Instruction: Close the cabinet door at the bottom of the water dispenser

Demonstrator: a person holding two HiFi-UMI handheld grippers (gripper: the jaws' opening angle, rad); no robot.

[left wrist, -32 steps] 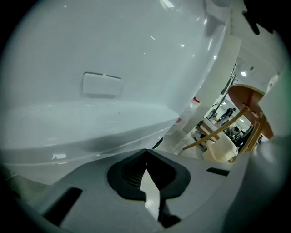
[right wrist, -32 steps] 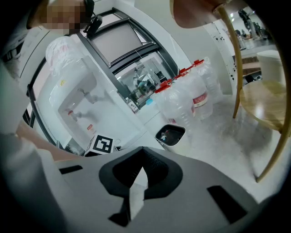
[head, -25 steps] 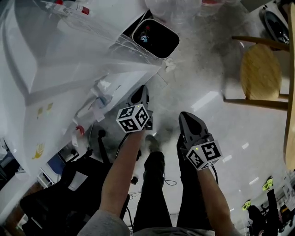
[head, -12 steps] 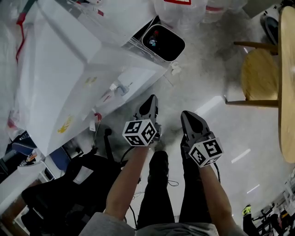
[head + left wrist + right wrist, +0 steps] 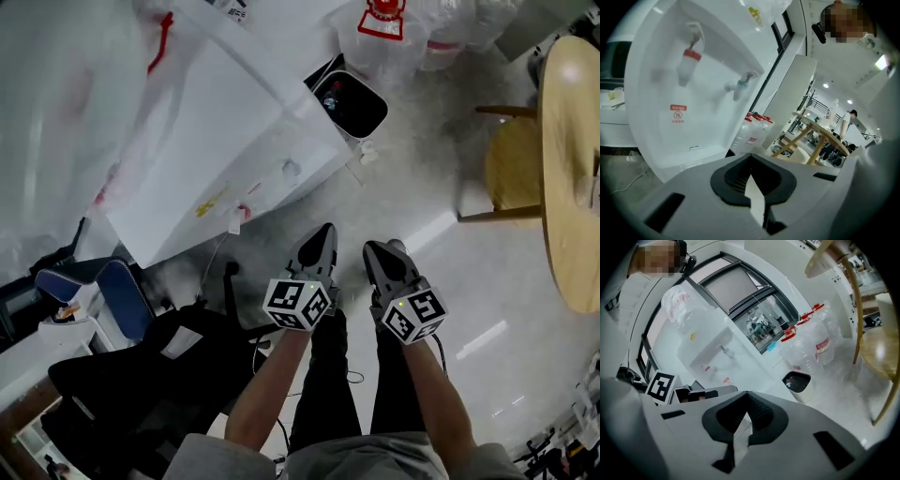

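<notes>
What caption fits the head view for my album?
Left gripper and right gripper, both shut, near the white water dispenser.

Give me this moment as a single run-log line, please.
left gripper: shut, empty | right gripper: shut, empty | white plastic water dispenser: ahead, untouched | cabinet door: unseen

water dispenser (image 5: 216,159) far left. bin (image 5: 352,101) on the floor, just beside its right side. water bottles (image 5: 384,28) behind the bin, farther off. table (image 5: 572,187) at right edge, stool (image 5: 514,161) at its left, partly under it. chair (image 5: 141,394) near left. left gripper (image 5: 323,232) and right gripper (image 5: 377,251) side by side, centre, nearer than the dispenser.
</notes>
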